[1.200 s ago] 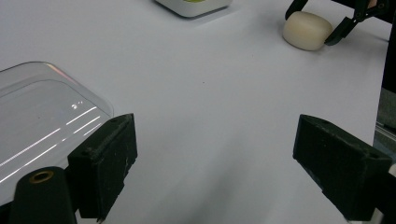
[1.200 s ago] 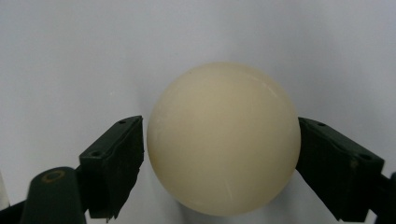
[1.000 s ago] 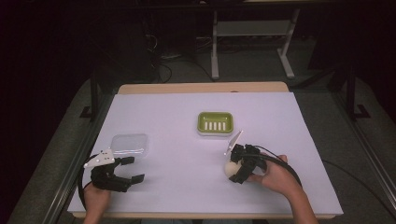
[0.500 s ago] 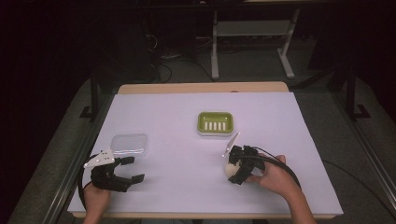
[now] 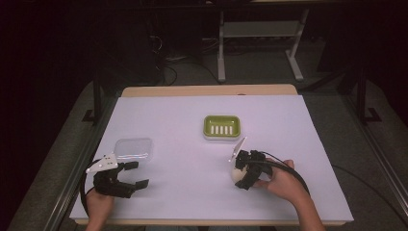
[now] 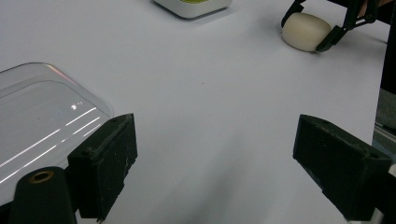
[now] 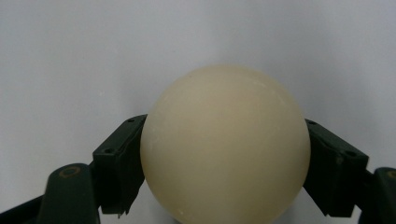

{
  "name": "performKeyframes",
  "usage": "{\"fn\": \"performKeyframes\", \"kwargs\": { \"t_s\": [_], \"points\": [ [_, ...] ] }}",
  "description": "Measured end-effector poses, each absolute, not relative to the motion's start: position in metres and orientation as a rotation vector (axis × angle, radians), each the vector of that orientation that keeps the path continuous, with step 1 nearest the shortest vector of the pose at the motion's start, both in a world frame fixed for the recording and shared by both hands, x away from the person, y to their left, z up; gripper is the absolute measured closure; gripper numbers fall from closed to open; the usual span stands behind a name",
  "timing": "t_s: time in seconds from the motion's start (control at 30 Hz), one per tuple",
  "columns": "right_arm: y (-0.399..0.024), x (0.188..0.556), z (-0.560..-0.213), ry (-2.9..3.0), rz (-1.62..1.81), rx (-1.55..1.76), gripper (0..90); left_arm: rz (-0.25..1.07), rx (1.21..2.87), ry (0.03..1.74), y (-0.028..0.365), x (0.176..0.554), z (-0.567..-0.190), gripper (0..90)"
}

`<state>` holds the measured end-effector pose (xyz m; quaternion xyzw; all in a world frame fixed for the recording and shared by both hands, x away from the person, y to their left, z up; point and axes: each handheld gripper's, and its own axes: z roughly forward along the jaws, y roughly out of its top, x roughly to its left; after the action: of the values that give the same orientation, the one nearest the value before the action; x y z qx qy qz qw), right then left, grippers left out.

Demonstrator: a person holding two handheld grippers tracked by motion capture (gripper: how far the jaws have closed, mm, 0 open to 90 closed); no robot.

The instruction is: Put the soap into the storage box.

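A cream, rounded bar of soap (image 5: 235, 174) lies low on the white table at the front right, and my right gripper (image 5: 239, 174) is shut on it. In the right gripper view the soap (image 7: 226, 140) sits squeezed between both black pads (image 7: 119, 163). A green soap dish (image 5: 222, 126) with a slotted white insert stands behind it, mid-table. My left gripper (image 5: 138, 174) is open at the front left with nothing between its jaws. Just beside it lies a clear plastic lid (image 5: 133, 148), also seen as the lid (image 6: 42, 126) by its left pad (image 6: 105, 163).
The white table sheet (image 5: 183, 110) spreads wide between the two hands. In the left gripper view the soap (image 6: 306, 31) and the edge of the dish (image 6: 194, 5) show farther off. Dark floor, cables and a metal stand lie beyond the table's far edge.
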<state>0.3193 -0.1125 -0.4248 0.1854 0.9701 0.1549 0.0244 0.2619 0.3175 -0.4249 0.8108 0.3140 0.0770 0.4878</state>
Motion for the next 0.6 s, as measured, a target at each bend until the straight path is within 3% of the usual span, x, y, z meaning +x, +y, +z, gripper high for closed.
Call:
{"fn": "performKeyframes", "kwargs": {
  "t_s": [0.6],
  "points": [
    [-0.111, 0.3202, -0.4237, 3.017, 0.462, 0.56, 23.8, 0.18, 1.963, 0.773, 0.3176, 0.2617, -0.4251, 12.9]
  ]
}}
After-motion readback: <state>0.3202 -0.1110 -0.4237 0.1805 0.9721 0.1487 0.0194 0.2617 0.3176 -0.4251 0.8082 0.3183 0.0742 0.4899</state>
